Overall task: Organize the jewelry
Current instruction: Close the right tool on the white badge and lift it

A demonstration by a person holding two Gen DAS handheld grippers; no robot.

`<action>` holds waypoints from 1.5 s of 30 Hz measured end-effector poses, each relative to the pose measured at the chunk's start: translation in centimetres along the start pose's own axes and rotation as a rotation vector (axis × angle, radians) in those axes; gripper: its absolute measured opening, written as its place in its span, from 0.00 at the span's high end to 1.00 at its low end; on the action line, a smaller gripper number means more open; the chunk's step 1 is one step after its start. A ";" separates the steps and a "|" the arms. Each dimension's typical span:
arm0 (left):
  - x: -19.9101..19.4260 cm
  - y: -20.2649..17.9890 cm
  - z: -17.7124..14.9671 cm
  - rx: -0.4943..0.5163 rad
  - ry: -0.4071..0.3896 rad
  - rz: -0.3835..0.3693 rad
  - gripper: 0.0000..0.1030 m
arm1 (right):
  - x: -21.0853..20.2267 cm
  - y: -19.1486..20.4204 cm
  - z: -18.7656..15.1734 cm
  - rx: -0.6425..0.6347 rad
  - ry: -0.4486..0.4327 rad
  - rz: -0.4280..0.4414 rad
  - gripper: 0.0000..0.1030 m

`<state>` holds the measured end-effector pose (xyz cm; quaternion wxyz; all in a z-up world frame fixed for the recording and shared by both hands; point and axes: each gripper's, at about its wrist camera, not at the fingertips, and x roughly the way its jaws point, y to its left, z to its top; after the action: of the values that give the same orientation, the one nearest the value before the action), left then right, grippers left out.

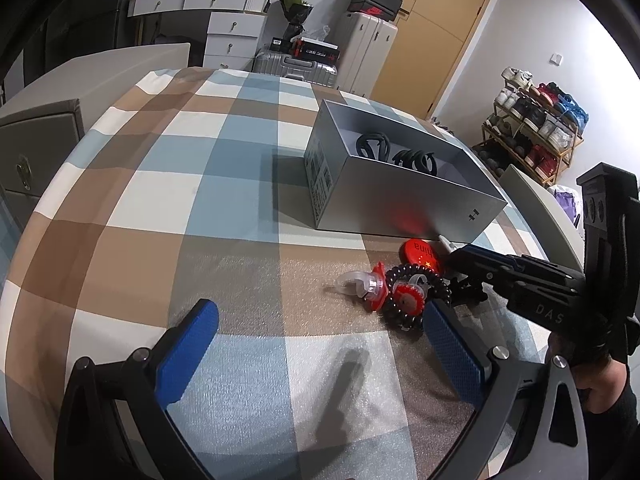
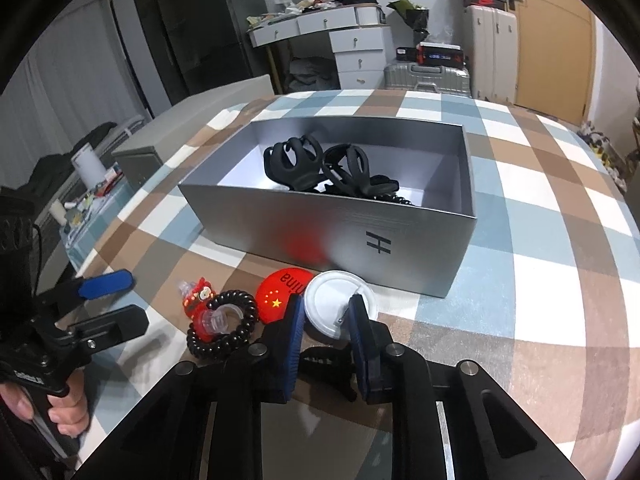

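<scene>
On the checked tablecloth (image 2: 540, 208), just in front of the open grey box (image 2: 360, 240), a small cluster of pieces is seen: a white round badge (image 2: 332, 300) lying back-up with its pin showing, a red round badge (image 2: 280, 292) with yellow stars touching it, a black coil hair tie (image 2: 224, 340), and a red cartoon clip (image 2: 198, 296) with a clear plastic part. Black claw clips (image 2: 320, 168) are already held inside the box. The right gripper (image 2: 324, 320) is pitched down at the table, jaws narrowed and closed onto the white badge's edge. The left gripper (image 1: 320, 340) is held angled down beside the pile, jaws spread wide, nothing between them. A hand (image 2: 64, 412) is seen wrapped round its handle.
</scene>
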<state>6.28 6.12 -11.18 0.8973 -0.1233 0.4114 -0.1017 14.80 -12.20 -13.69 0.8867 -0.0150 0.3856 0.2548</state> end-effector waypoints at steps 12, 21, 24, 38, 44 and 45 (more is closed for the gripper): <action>0.2 -0.5 0.0 0.026 0.024 0.022 0.03 | -2.8 -1.1 -0.6 0.083 -0.094 0.118 0.81; 1.3 -1.0 1.6 0.056 0.059 -0.008 0.03 | -4.4 -1.7 -1.1 0.108 -0.150 0.162 0.81; 1.8 -0.9 1.9 0.055 0.085 -0.044 0.03 | -4.9 -1.6 -1.3 0.099 -0.169 0.169 0.81; 2.5 -1.0 2.6 0.052 0.142 -0.149 0.62 | -5.0 -2.2 -1.5 0.100 -0.198 0.220 0.81; 2.4 -1.4 2.4 0.103 0.143 -0.108 0.70 | -5.0 -2.3 -1.5 0.098 -0.199 0.228 0.93; 2.4 -1.5 2.3 0.104 0.147 -0.107 0.73 | -4.9 -2.3 -1.5 0.099 -0.197 0.222 0.93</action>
<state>9.48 4.35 -11.00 0.8632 -0.0904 0.4631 -0.1798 12.02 -16.68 -11.74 0.8862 0.0963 0.3082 0.3321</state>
